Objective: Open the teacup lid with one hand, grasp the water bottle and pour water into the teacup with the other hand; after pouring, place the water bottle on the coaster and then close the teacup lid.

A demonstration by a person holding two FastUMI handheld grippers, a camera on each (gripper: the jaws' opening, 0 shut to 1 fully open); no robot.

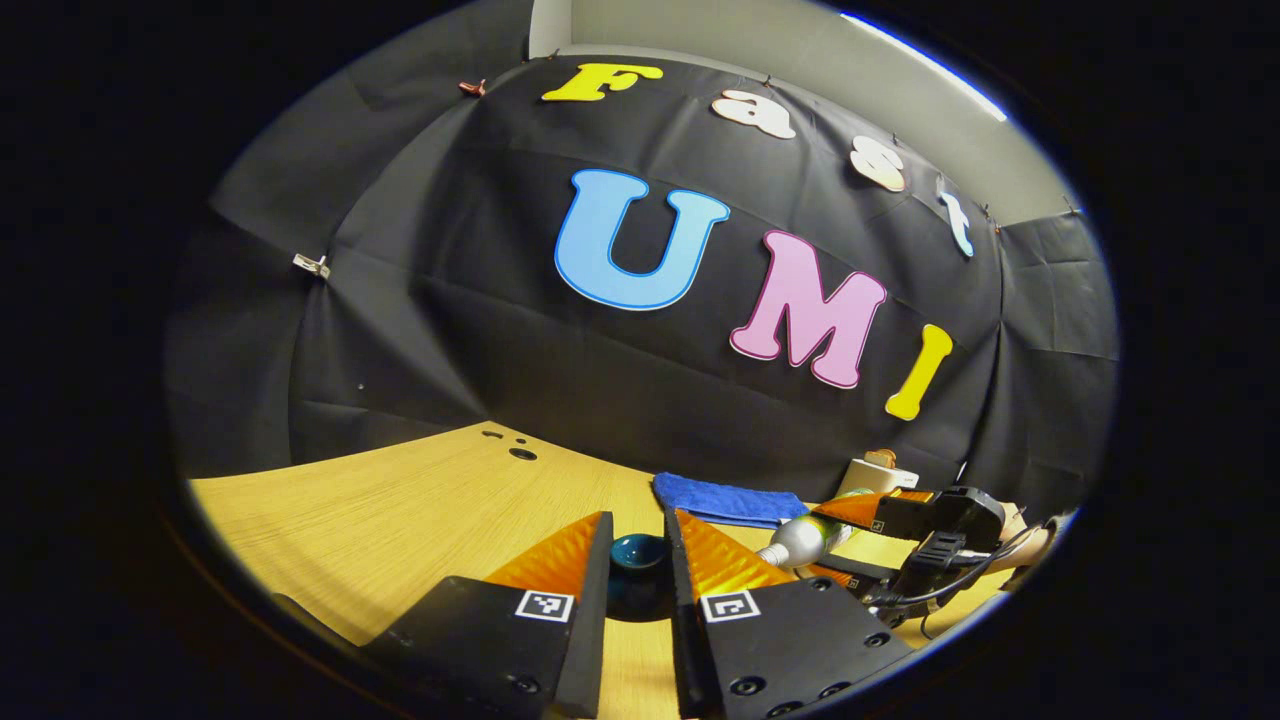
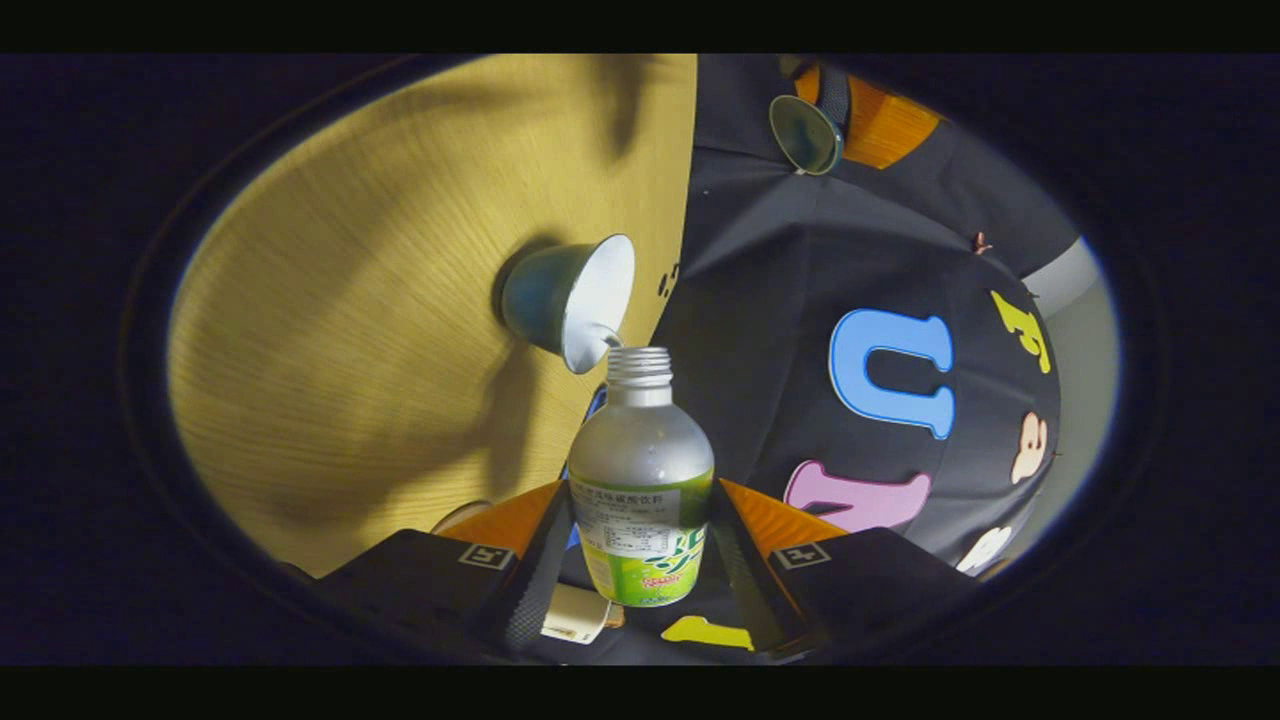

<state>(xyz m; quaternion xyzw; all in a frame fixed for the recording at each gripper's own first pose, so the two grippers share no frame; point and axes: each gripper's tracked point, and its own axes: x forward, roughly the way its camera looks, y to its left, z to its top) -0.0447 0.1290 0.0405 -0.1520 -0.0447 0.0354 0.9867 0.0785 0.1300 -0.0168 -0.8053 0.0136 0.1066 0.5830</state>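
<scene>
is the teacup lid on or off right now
Off. In the right gripper view the teacup shows its open white inside at the water bottle mouth; the left gripper holds the lid apart.

A pale wood-grain surface meets the booth's black cloth wall, pinned in folds with small clips. Above the cloth, a grey wall catches a strip of bright light.
</scene>
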